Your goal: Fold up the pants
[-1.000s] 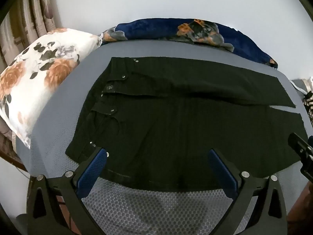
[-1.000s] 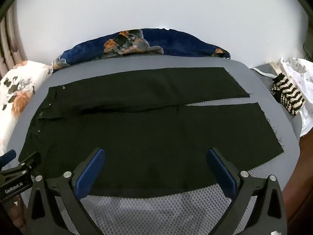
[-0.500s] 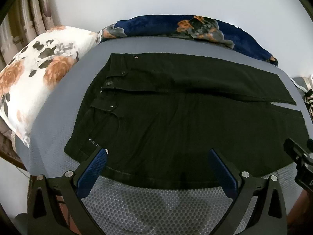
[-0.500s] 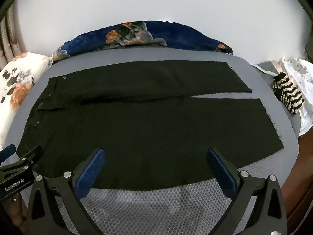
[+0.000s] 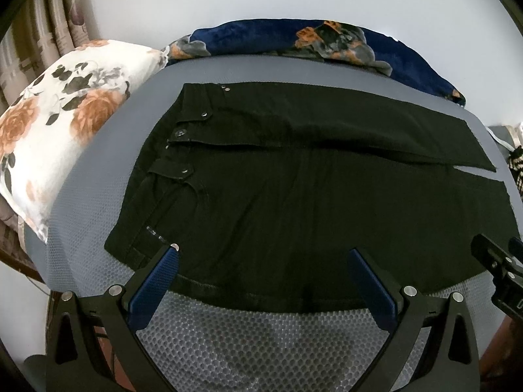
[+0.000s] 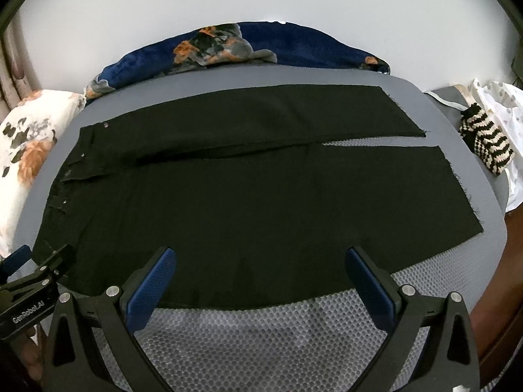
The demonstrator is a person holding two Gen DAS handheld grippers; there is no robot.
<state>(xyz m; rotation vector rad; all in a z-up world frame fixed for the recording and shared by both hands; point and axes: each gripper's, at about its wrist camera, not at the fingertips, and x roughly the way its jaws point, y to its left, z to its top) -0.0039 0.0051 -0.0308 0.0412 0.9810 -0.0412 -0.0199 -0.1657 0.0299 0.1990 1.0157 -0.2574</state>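
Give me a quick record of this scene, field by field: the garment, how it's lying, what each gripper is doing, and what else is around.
garment: black pants
layout: spread flat, unfolded, waistband toward the left, legs toward the right, slightly parted at the hems
surface: grey mesh mat
left gripper: open, at the near edge by the waist, gripping nothing
right gripper: open, at the near edge of the leg, gripping nothing
surroundings: floral pillow left, navy floral blanket behind, striped knit item right
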